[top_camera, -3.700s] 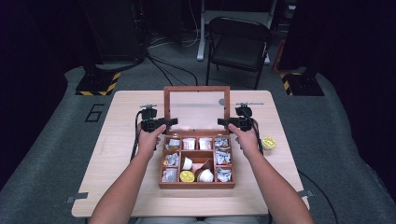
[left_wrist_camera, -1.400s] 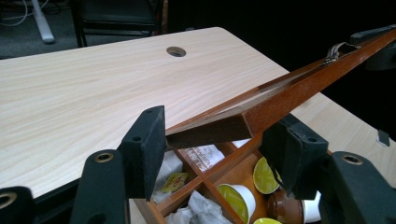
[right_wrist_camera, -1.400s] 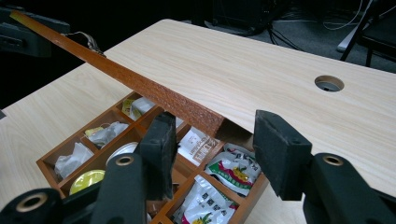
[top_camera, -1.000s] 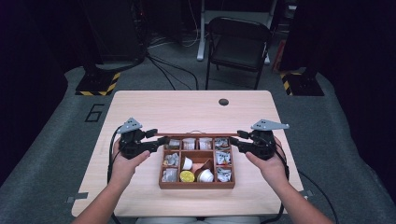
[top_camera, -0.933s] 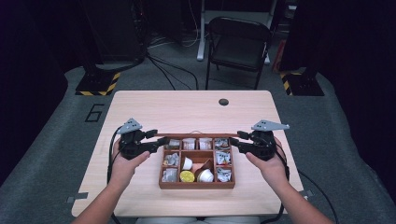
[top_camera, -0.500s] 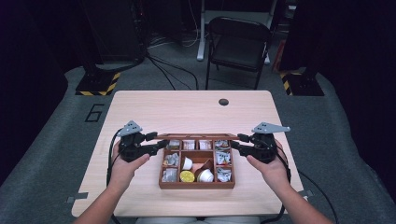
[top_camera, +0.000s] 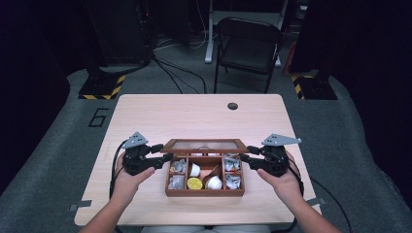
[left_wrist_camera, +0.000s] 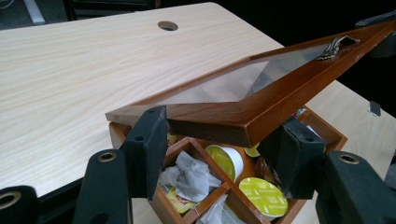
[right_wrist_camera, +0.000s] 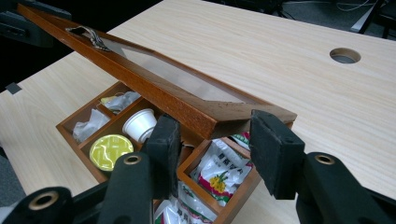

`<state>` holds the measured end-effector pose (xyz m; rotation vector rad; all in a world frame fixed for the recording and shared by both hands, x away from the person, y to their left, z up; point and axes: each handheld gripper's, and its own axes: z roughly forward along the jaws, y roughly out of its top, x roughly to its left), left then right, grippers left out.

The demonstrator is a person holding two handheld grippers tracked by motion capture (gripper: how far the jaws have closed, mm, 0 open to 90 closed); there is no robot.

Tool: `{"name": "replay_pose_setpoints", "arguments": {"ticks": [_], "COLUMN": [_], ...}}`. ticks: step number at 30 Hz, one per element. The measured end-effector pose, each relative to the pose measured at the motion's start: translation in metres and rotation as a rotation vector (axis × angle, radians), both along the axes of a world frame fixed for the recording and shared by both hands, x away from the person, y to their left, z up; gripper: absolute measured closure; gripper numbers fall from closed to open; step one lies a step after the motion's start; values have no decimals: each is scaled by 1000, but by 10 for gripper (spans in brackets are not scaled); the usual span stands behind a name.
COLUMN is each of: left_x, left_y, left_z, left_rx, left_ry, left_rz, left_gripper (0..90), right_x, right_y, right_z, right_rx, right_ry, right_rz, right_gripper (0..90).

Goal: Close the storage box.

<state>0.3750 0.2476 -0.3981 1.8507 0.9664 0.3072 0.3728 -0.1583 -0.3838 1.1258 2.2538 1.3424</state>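
**Glass-topped lid nearly down on the compartment box**

Since the frame a few seconds back, where the lid stood upright at the back of the box, we have swung it forward and down, and our hands have shifted out to the box's two ends; over the last second it has sunk only a little more.

On the pale wood-grain table [top_camera: 194, 116] sits the brown wooden compartment box [top_camera: 204, 192], near the front edge and between our two hands. Its brown wooden lid with a glass pane [top_camera: 206, 145] runs its long axis left to right across the table, hinged along the far side, with the free front edge tilted up over the compartments. The coming move, as we judge it, turns on that gap: the lid lies straight ahead of each tool and must drop evenly at both ends.

Our left tool [left_wrist_camera: 223, 150] is narrowed onto the lid's left corner, pads on either side of the frame. Our right tool [right_wrist_camera: 218, 149] grips the right corner the same way. Both hands are equally near.

A small metal handle [left_wrist_camera: 337, 45] sits on the lid's front rail. Inside lie yellow-foil capsules [left_wrist_camera: 262, 196], a white plastic cup [right_wrist_camera: 141, 122] and printed sachets [right_wrist_camera: 219, 170]; we can read no writing on them.
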Motion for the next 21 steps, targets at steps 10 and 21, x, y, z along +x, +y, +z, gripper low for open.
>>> {"name": "replay_pose_setpoints", "arguments": {"ticks": [10,21], "left_x": [-10,-19], "left_y": [-1,1], "left_z": [-9,-20], "left_rx": [7,15], "left_ry": [8,12], "left_rz": [3,-5], "left_gripper": [416,416], "right_x": [-10,-18], "right_y": [-1,-2], "right_z": [-10,-21], "right_rx": [-6,1], "right_ry": [10,17], "right_rz": [6,6], "right_gripper": [538,538]}}
